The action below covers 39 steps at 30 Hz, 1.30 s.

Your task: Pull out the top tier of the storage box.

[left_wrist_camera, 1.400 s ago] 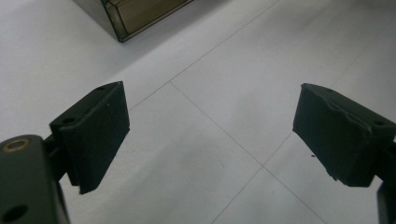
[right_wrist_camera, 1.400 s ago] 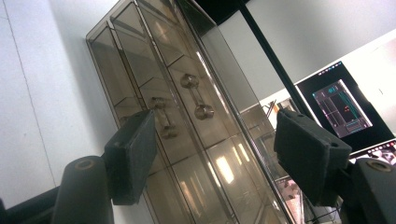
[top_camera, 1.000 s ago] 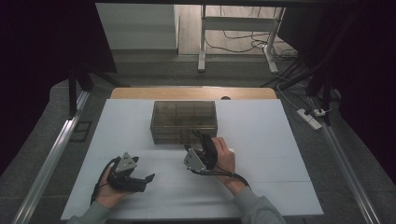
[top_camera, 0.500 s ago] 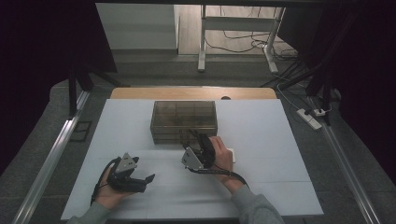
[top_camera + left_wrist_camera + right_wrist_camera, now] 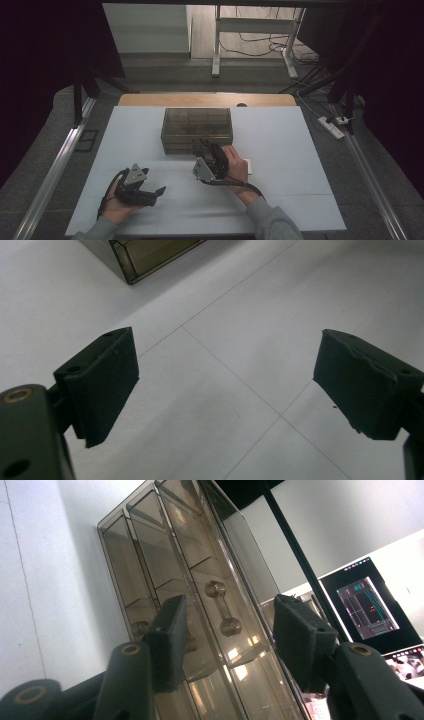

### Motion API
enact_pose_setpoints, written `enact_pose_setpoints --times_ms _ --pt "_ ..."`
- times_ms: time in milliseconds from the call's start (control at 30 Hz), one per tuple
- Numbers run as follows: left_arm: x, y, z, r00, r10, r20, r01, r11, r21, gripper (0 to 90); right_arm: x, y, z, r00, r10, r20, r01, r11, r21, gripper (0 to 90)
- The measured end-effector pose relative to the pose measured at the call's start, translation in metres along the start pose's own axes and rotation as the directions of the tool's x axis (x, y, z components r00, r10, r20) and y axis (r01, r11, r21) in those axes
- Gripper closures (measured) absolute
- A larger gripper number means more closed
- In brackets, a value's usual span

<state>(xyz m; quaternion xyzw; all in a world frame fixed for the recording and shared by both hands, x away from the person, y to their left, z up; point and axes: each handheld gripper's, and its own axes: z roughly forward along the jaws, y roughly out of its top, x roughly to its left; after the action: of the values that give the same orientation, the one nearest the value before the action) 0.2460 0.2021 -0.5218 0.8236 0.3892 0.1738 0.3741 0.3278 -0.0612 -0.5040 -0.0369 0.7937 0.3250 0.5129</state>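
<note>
Your right gripper [image 5: 204, 148] sits parted at the near face of the smoky drawer box [image 5: 196, 128] mid-table, jaws straddling a drawer handle [image 5: 222, 611], while your left gripper [image 5: 159, 190] rests spread wide, near-left.

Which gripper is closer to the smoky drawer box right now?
Right. The right gripper sits at the drawer box's front, jaws open toward it. The left gripper lies apart, nearer the person, over bare table.

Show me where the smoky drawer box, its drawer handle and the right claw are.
smoky drawer box [image 5: 197, 123]: high view, its top panel.
drawer handle [image 5: 223, 611]: right gripper view, the bar between its knobs.
right claw [image 5: 227, 630]: right gripper view, midway between its open jaws.
</note>
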Motion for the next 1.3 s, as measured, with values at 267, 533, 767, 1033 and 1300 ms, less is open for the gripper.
enact_pose_setpoints --times_ms 267,533,767,1033,1300 --pt "-0.0001 0.0000 -0.0001 1.0000 0.001 -0.001 -0.001 1.0000 0.000 11.1 -0.0001 0.0007 0.0016 0.9999 -0.011 0.001 0.011 1.000 0.003 54.2" --pt "0.0002 -0.0003 0.0003 1.0000 0.004 -0.002 -0.004 1.0000 0.004 11.1 0.0011 0.0008 0.0041 0.9996 -0.026 0.006 0.026 1.000 0.009 57.6" --pt "0.0001 -0.0004 0.0002 1.0000 0.004 -0.002 -0.004 1.0000 0.005 11.3 0.0017 0.0000 0.0064 0.9995 -0.032 0.008 0.031 0.999 0.016 61.5" --pt "0.0001 -0.0006 0.0004 1.0000 0.003 -0.004 -0.003 1.0000 0.006 11.3 0.0015 -0.0013 0.0078 0.9991 -0.042 0.011 0.041 0.999 0.023 64.7" --pt "0.0002 -0.0008 0.0003 1.0000 0.003 -0.005 -0.003 1.0000 0.007 11.3 0.0011 -0.0030 0.0095 0.9990 -0.040 0.018 0.040 0.999 0.026 67.4"
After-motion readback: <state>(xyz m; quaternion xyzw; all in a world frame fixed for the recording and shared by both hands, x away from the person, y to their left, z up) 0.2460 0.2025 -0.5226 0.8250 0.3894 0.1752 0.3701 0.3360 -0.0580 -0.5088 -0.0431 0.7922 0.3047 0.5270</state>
